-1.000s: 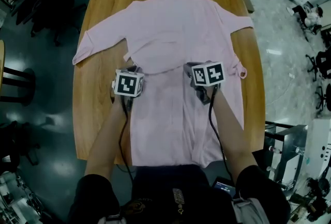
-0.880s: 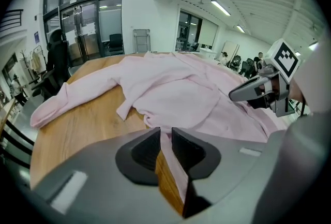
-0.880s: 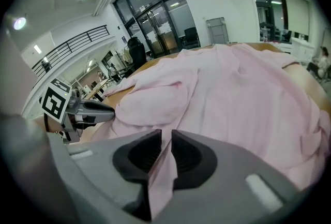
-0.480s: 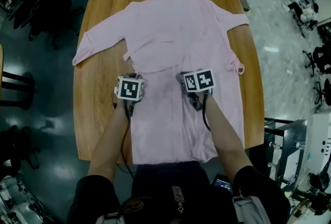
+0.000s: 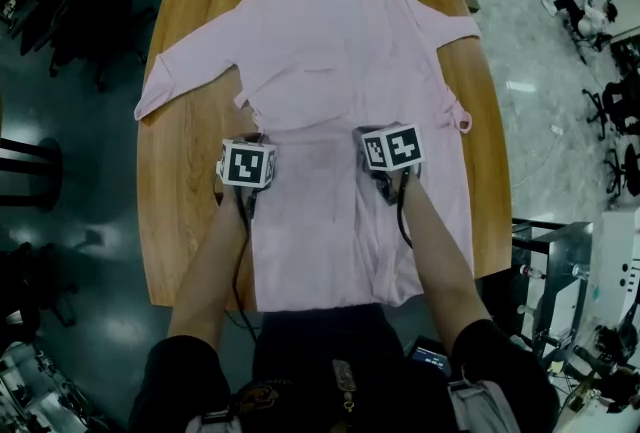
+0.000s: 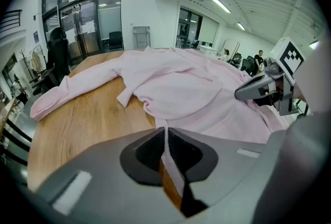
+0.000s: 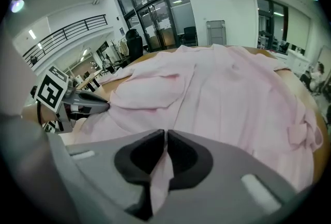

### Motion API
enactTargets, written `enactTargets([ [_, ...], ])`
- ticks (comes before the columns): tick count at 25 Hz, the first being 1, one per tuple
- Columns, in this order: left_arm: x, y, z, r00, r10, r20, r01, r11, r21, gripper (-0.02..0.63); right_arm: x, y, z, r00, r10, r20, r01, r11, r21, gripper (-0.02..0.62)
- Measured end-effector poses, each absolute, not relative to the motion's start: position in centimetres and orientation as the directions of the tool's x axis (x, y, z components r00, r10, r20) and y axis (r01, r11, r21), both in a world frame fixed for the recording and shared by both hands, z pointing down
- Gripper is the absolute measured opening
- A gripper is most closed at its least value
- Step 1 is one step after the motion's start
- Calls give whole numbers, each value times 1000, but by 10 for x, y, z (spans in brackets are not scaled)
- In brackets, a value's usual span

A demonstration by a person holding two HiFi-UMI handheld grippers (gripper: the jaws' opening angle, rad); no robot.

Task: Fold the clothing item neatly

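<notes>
While the pale pink long-sleeved cloth shirt point(image 5: 340, 51) lies spread across the light wooden table with rounded corners point(image 5: 185, 221), collar at the far edge and hem at the near edge by the person, both grippers sit low on its middle.

At the far left, the left-hand sleeve point(image 5: 175, 79) stretches sideways over bare wood, its cuff close to the table's left edge. Next comes the left gripper point(image 6: 166, 134), marker cube on top, planted at the left side edge of the shirt's body just below the armpit. Its jaws have just been closing and now stand almost together, pinching a thin strip of the pink cloth, with wood showing just beside that strip.

Between the two grippers the cloth lies smooth, and a fold line crosses the shirt just beyond them.

The right gripper point(image 7: 165, 137) stands to the right of the shirt's centre line, level with the left one. Its jaws have likewise just been closing and now nip a small raised fold of the pink cloth. Farther right, the right-hand sleeve point(image 5: 455, 106) lies folded down along the shirt's side, its cuff near the table's right edge.
</notes>
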State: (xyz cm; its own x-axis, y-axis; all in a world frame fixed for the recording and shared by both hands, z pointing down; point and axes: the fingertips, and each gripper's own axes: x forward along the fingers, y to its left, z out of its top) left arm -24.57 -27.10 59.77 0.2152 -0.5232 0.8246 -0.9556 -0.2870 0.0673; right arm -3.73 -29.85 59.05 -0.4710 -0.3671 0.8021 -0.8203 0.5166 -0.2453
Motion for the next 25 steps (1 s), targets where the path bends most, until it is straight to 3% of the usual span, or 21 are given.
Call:
enactTargets([
  [8, -252, -264, 582, 215, -561, 800, -960, -270, 69, 35, -30, -288, 565, -511, -394, 764, -810, 518, -275, 48],
  [17, -231, -237, 575, 243, -549, 800, -933, -359, 37, 34, -26, -232, 594, -453, -284, 845, -797, 554, -242, 37],
  [25, -223, -224, 590, 279, -510, 814, -917, -394, 68, 32, -56, -212, 587, -520, -276, 808, -767, 568, -300, 38],
])
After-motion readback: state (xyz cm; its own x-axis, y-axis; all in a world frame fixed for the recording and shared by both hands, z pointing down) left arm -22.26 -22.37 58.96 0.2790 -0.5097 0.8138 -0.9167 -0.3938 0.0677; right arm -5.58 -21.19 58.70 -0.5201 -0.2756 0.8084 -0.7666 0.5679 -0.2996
